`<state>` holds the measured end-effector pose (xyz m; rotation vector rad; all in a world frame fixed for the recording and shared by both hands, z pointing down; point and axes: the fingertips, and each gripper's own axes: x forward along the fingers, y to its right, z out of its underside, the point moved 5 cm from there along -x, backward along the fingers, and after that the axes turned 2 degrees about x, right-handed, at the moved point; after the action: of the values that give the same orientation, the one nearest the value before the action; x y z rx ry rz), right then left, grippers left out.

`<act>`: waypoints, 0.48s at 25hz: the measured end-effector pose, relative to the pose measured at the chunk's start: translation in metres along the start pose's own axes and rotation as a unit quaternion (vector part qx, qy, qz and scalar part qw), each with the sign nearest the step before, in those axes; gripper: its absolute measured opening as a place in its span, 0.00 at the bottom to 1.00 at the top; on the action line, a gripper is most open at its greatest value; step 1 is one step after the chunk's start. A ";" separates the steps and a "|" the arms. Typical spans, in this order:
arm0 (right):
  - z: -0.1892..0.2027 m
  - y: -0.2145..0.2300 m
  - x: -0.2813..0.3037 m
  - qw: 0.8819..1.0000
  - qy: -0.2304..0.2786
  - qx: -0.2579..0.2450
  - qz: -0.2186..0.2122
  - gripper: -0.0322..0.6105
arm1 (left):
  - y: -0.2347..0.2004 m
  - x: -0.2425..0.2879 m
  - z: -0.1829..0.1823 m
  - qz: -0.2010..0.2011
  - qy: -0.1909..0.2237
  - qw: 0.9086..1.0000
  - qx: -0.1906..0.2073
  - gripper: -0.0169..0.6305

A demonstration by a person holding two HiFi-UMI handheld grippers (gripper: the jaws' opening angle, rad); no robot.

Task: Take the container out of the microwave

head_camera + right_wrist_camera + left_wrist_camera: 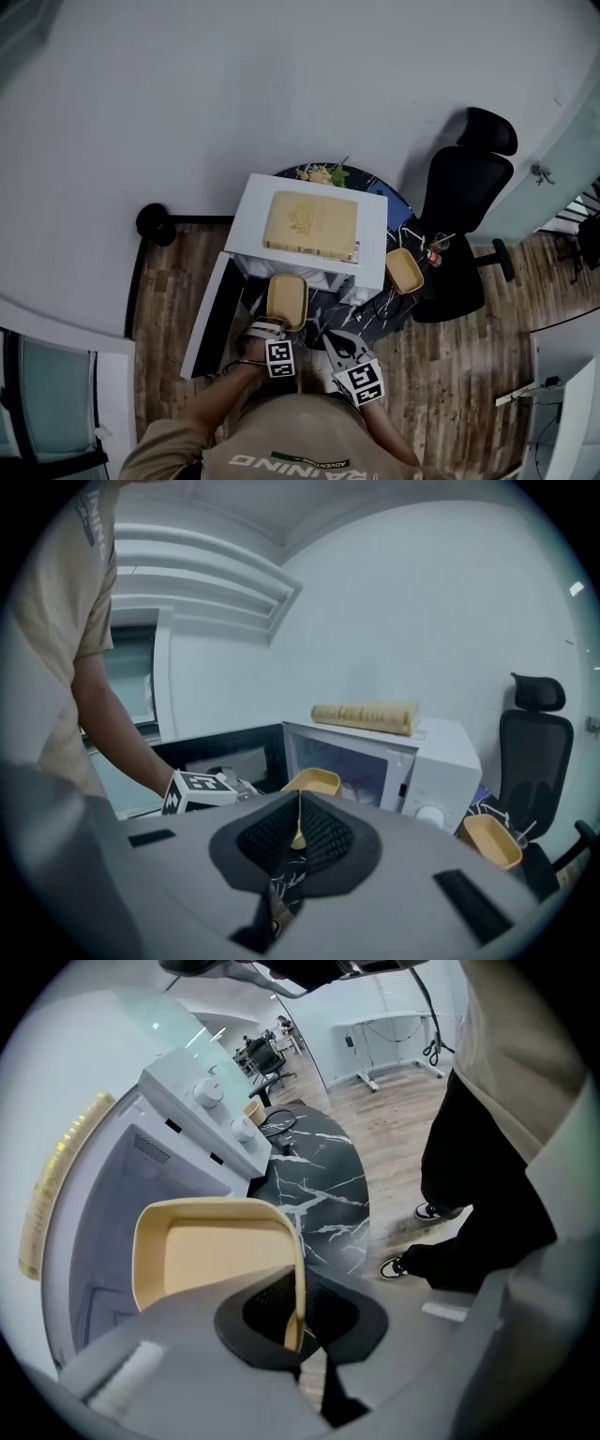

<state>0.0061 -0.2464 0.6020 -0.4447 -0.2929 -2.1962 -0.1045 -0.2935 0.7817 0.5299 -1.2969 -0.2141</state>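
Container (211, 1260), clamped at its rim by the left gripper (298, 1330), should leave the microwave (202, 1115) level; the right gripper (295, 841) sits closed, empty.

microwave (375, 220) mouth: open | left: door (214, 314) swung out, walls that side off | front: container (287, 300) right at the opening | right: tub (405, 271) and chair (464, 216) close by
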 end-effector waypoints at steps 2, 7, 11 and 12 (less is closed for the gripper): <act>0.005 -0.003 -0.015 1.000 -0.003 -0.013 -0.012 0.06 | 0.007 -0.008 -0.011 -0.002 -0.008 1.000 -0.012 0.05; 0.033 -0.016 -0.056 0.997 -0.009 -0.065 -0.048 0.06 | 0.036 -0.032 -0.045 -0.007 -0.033 0.998 -0.055 0.05; 0.059 -0.031 -0.088 0.993 -0.010 -0.086 -0.077 0.06 | 0.081 -0.054 -0.069 0.002 -0.054 0.994 -0.090 0.05; 0.065 -0.032 -0.095 0.993 -0.008 -0.078 -0.083 0.06 | 0.090 -0.060 -0.074 0.003 -0.058 0.994 -0.097 0.05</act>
<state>0.0485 -0.1365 0.6204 -0.5405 -0.1712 -2.3888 -0.0626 -0.1706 0.7618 0.3529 -1.3734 -0.3668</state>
